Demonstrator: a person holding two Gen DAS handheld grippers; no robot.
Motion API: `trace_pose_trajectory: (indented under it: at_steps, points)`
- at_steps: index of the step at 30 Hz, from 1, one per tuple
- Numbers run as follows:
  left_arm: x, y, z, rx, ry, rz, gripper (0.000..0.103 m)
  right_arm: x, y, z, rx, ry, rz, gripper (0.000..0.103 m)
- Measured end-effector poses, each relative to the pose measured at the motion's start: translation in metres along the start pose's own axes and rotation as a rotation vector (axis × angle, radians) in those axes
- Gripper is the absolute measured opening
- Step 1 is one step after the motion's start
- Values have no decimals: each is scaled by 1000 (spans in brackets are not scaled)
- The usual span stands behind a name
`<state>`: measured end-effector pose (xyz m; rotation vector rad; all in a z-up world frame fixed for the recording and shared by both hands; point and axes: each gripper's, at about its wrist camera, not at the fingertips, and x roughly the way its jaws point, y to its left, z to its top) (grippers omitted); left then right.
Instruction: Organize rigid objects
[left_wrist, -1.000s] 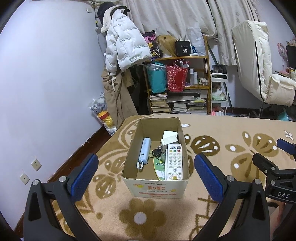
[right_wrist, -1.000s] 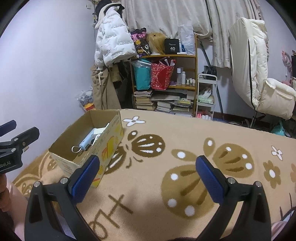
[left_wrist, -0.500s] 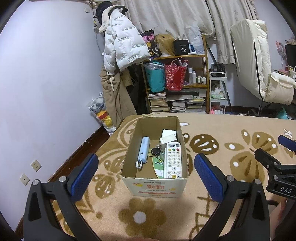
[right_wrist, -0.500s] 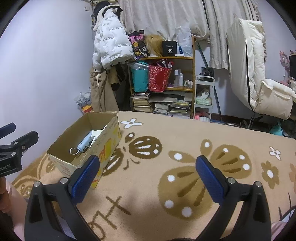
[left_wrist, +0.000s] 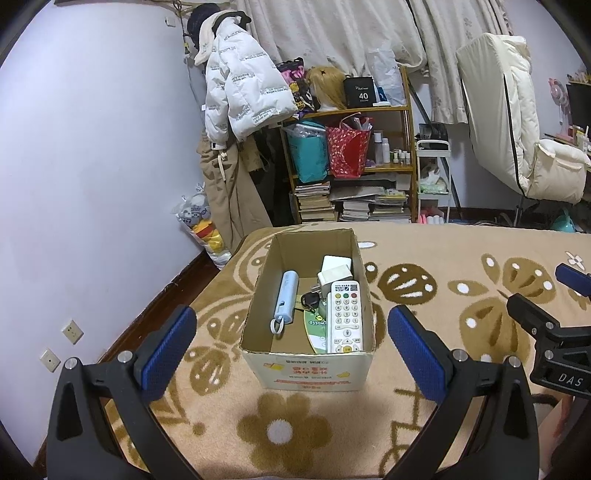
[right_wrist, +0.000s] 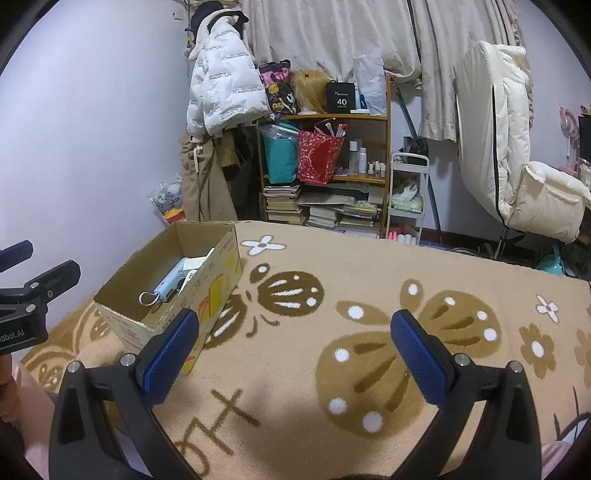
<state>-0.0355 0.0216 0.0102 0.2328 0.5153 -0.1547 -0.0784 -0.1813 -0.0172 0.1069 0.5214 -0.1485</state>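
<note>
Tan flower-pattern blanket (left_wrist: 424, 251) carries an open cardboard box (left_wrist: 314, 373), sitting straight ahead of the left gripper (left_wrist: 291, 343) and off to the left of the right gripper (right_wrist: 295, 347); both jaws spread wide, holding nothing. Inside the box: white remote control (left_wrist: 345, 317) along right wall, pale blue tube-shaped device (left_wrist: 285, 297) with loop left of it, white charger block (left_wrist: 335, 271) at back, black key fob (left_wrist: 309, 300) and green disc (left_wrist: 317, 328) in between.

A cardboard box (left_wrist: 308, 371) is sitting on the patterned blanket (left_wrist: 424, 254), holding a remote (left_wrist: 345, 317) at 3 o'clock, a slim case (left_wrist: 286, 297) at 9, chargers (left_wrist: 334, 273) at 1, with a bookshelf (left_wrist: 369, 162) standing behind at 12.
</note>
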Motion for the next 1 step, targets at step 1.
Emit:
trace_pose_trajectory:
  at_steps: [1]
  points:
    - [0, 0, 0, 1, 1, 0, 102, 0, 0, 0, 3, -2, -2, 103]
